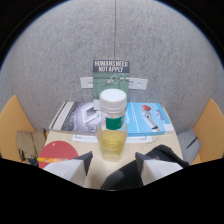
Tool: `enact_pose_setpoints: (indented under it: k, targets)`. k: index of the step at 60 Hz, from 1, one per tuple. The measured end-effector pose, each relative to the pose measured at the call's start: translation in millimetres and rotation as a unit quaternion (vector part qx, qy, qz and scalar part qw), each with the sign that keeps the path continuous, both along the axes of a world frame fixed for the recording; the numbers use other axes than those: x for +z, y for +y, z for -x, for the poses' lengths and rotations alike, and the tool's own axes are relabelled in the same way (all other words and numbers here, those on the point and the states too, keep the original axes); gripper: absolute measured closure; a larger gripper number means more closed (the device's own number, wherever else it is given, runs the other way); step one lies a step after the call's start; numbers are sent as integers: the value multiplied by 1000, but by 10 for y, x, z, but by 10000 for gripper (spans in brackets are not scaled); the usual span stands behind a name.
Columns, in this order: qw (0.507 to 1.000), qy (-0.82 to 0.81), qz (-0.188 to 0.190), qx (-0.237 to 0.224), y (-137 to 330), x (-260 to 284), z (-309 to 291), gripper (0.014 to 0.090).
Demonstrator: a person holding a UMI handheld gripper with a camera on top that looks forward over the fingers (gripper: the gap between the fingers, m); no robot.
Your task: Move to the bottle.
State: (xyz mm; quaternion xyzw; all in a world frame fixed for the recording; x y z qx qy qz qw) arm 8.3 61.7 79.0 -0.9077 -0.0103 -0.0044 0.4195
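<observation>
A small clear bottle (112, 127) with yellowish liquid, a green label band and a wide white cap stands upright on the pale wooden table (165, 140). It is just ahead of my gripper (113, 165), centred on the gap between the two fingers. The fingers (75, 167) are spread apart with nothing pressed between them; the bottle's base sits at about the level of their tips. A black mass lies low between the fingers, to the right of the bottle's base.
Behind the bottle lie magazines (80, 117) and a blue booklet (147, 120). A red round object (57, 150) sits left of the bottle. A dark sign (111, 66) hangs on the grey felt wall behind. Wooden panels flank both sides.
</observation>
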Motion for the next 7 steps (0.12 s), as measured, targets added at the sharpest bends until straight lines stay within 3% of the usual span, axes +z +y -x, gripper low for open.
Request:
enact_pose_setpoints:
  k: [7]
  targets:
    - [1000,1,-3,-2,-2,9,-8,176]
